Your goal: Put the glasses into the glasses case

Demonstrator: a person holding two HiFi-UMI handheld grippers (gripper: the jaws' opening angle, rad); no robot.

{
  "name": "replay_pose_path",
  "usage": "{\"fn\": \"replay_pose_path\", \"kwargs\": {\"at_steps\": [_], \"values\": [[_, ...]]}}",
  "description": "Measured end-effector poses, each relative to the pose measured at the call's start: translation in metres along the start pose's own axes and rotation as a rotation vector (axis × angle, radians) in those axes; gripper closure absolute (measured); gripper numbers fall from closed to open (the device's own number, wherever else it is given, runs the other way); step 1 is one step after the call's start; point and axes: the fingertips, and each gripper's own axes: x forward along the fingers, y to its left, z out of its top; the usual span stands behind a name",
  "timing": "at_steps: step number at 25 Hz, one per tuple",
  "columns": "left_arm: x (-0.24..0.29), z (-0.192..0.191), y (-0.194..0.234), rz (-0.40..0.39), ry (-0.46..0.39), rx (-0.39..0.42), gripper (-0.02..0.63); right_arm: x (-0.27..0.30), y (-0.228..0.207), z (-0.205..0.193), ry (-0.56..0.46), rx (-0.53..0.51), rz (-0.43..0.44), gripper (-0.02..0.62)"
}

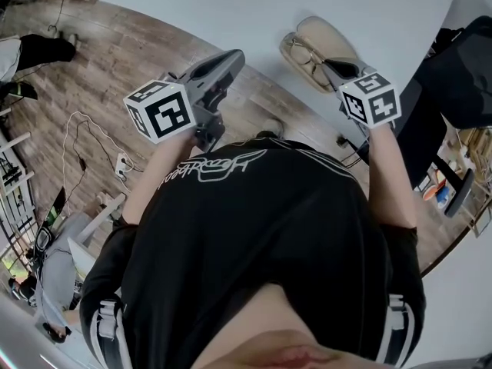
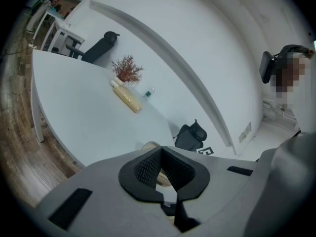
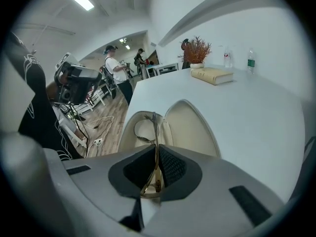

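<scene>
The right gripper [image 3: 157, 168] is clenched on the thin gold wire-framed glasses [image 3: 148, 127]. Their lenses sit low in the near shell of the open beige oval glasses case [image 3: 190, 127] on the white table [image 3: 256, 107], though contact with the lining cannot be confirmed. The left gripper [image 2: 162, 174] is slightly parted and empty, short of the case. Lower the frame flat inside the rim, and release only once the shell supports it.
</scene>
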Motion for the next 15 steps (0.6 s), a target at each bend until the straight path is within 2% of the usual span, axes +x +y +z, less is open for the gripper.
{"fn": "replay_pose_path", "kwargs": {"at_steps": [11, 15], "values": [[-0.007, -0.003, 0.006, 0.019, -0.013, -0.019, 0.598, 0.009, -0.007, -0.007, 0.089, 0.016, -0.034, 0.572], [-0.011, -0.003, 0.008, 0.015, -0.01, -0.019, 0.599, 0.012, -0.006, -0.005, 0.092, 0.035, -0.037, 0.572]]}}
